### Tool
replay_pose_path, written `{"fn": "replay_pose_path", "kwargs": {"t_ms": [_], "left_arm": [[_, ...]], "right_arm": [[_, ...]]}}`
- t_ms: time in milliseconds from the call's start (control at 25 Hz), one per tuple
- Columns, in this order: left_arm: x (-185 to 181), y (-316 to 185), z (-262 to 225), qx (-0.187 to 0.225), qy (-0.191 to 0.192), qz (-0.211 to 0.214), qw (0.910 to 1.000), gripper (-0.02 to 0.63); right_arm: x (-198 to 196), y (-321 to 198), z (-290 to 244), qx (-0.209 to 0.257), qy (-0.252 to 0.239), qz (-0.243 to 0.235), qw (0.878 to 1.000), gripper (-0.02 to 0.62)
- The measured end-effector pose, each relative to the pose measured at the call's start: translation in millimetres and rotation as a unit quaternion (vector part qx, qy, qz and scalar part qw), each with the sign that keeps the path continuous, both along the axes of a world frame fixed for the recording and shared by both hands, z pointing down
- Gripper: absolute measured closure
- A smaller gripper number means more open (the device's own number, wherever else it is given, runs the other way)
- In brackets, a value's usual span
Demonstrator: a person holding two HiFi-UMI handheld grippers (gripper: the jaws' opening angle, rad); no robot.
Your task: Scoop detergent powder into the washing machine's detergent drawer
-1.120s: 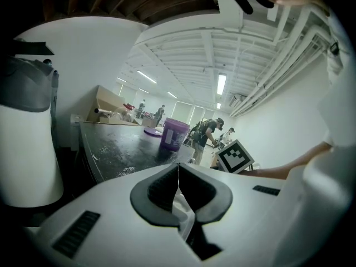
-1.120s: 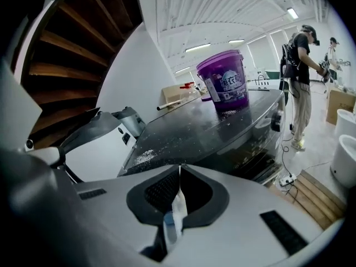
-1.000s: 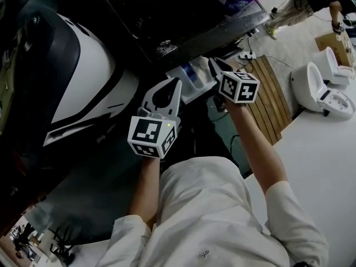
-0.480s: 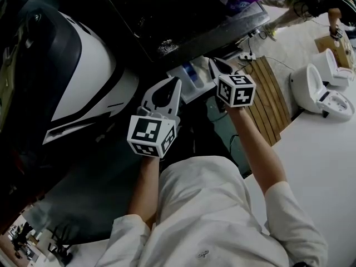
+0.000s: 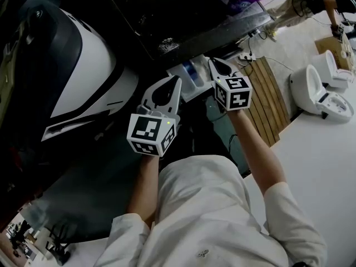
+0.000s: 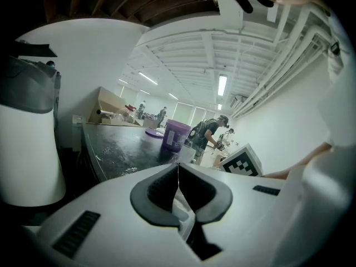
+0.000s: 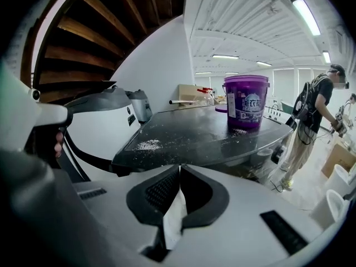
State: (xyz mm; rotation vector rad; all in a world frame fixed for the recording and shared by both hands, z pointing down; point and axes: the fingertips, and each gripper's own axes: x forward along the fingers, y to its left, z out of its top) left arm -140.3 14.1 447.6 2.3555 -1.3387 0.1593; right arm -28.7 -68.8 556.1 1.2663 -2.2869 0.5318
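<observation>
The head view is dim, nearly black toward 11 o'clock, while the white surface (image 5: 325,166) at 4 o'clock glares. Both gripper views bend at the edges (fisheye, dark corners); ceiling tube lights (image 6: 222,85) shine toward 1 o'clock.

Both arms reach forward toward the dark worktop (image 5: 194,21), sleeves pushed up to the elbows. The left gripper (image 5: 176,81) is held short of the worktop's near edge, jaws pressed together with nothing between them. The right gripper (image 5: 212,62) is closer to that edge, its jaws likewise closed and empty. The right forearm (image 5: 257,146) is stretched farther toward the worktop than the left forearm (image 5: 146,185).
</observation>
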Motion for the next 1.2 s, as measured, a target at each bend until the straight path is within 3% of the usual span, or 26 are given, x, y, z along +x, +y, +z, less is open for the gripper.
{"fn": "replay_pose_path", "kwargs": {"t_ms": [400, 680, 1000, 1200], "left_arm": [[1.3, 1.7, -0.7, 0.002, 0.000, -0.001, 1.0000, 0.586], [2.5, 3.6, -0.7, 0.002, -0.002, -0.003, 1.0000, 0.586], [1.9, 4.9, -0.9, 0.003, -0.002, -0.006, 1.0000, 0.586], [1.4, 6.7, -1.6, 0.003, -0.004, -0.008, 1.0000, 0.586]], "right_arm": [[-11.0, 14.0, -6.8, 0.048, 0.059, -0.042, 0.996, 0.586], [-14.9, 18.8, -7.6, 0.055, 0.068, -0.059, 0.994, 0.586], [-22.6, 27.0, -13.9, 0.108, 0.126, -0.098, 0.981, 0.586], [-23.3, 30.8, -13.6, 0.109, 0.128, -0.103, 0.980, 0.586]]}}
